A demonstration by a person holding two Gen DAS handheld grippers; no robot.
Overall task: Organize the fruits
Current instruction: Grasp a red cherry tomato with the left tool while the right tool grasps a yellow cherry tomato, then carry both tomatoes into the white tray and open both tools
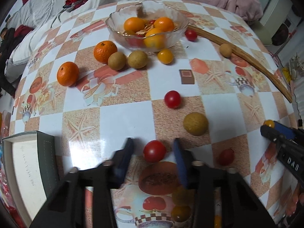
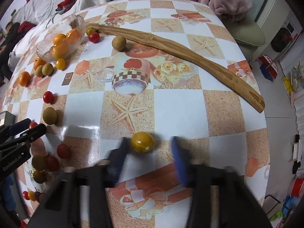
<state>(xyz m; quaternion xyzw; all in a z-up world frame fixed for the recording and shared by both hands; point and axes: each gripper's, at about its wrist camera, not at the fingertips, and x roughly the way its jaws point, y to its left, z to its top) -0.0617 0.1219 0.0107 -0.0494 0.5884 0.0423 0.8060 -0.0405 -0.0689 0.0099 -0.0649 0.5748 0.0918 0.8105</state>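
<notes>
My left gripper (image 1: 153,144) is open, its jaws on either side of a red cherry tomato (image 1: 154,151) on the table. My right gripper (image 2: 149,142) is open, with a yellow cherry tomato (image 2: 142,142) between its jaws, nearer the left one. A glass bowl (image 1: 114,19) at the back holds oranges and small tomatoes. Two mandarins (image 1: 67,73), brown longans (image 1: 195,123), and red (image 1: 172,99) and yellow tomatoes (image 1: 165,56) lie loose on the checked tablecloth.
A long curved wooden stick (image 2: 182,53) lies across the table's far right. A white box (image 1: 26,171) with a dark rim stands at the left front. More small fruits (image 2: 43,163) cluster at the near left. Clothes and bedding lie beyond the table.
</notes>
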